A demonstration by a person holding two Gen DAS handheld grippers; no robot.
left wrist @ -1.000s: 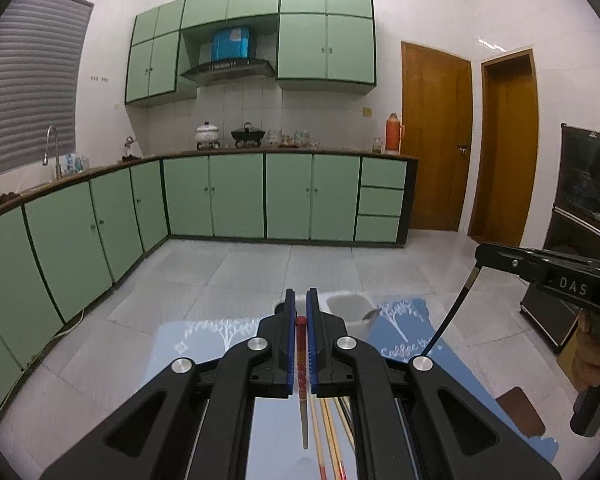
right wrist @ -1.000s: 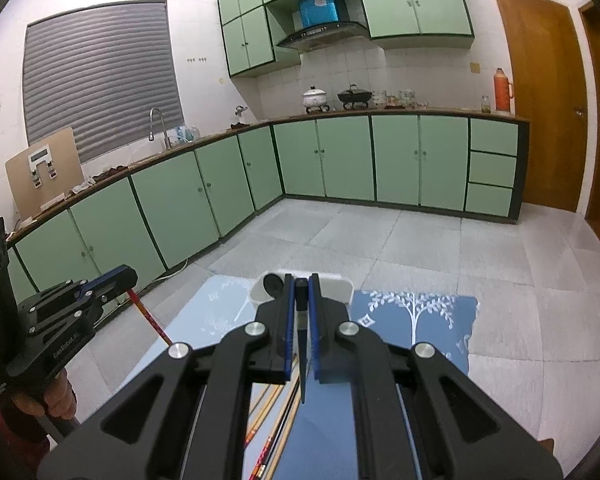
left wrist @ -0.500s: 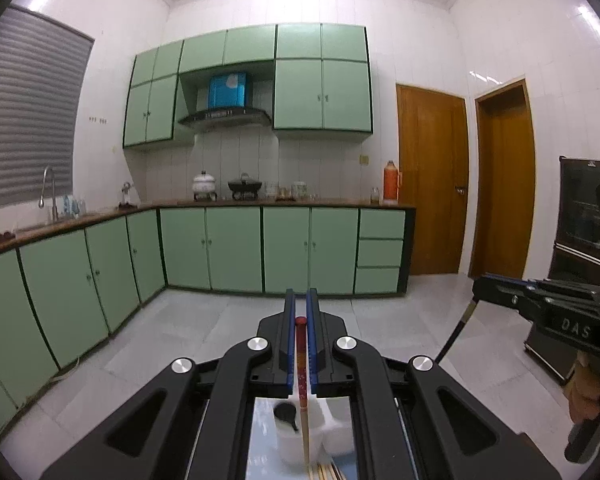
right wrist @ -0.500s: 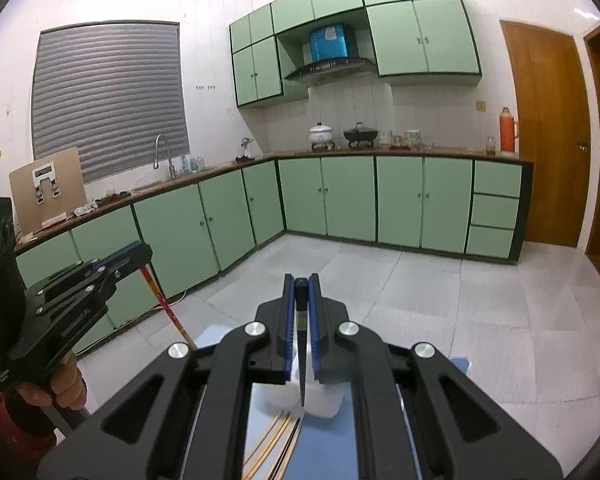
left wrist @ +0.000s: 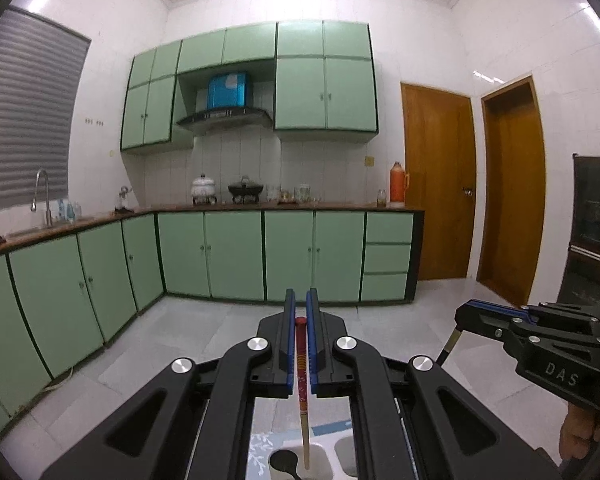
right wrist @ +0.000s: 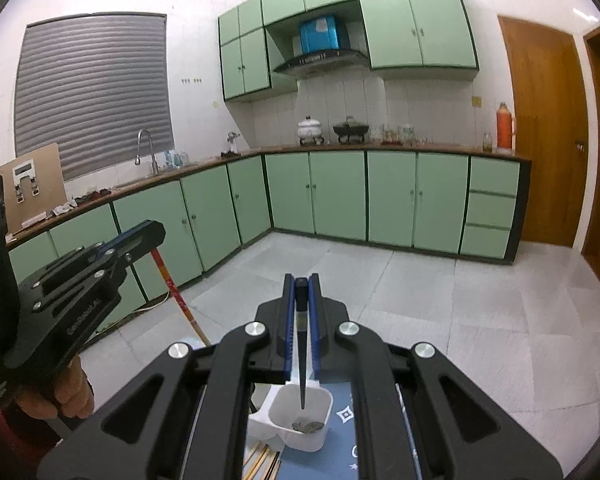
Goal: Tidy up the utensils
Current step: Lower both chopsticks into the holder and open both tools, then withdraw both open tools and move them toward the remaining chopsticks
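My left gripper [left wrist: 301, 312] is shut on a red-topped wooden chopstick [left wrist: 302, 380] that hangs point down over the left cup of a white utensil holder [left wrist: 320, 450], beside a dark spoon [left wrist: 286, 468] in that cup. My right gripper [right wrist: 301, 292] is shut on a black chopstick [right wrist: 301, 356] hanging point down over the right cup of the holder [right wrist: 300, 420]. The left gripper and its chopstick [right wrist: 176, 296] show at left in the right wrist view. The right gripper [left wrist: 472, 314] shows at right in the left wrist view.
Several loose chopsticks [right wrist: 262, 462] lie on the blue patterned mat [right wrist: 348, 440] in front of the holder. Green kitchen cabinets [left wrist: 260, 256] line the far wall and left side, with wooden doors [left wrist: 440, 184] at right. A dark appliance [left wrist: 592, 232] stands far right.
Both grippers rose and tilted up with their chopsticks; the view swung from the mat to the room, and the holder now sits under both chopstick tips.
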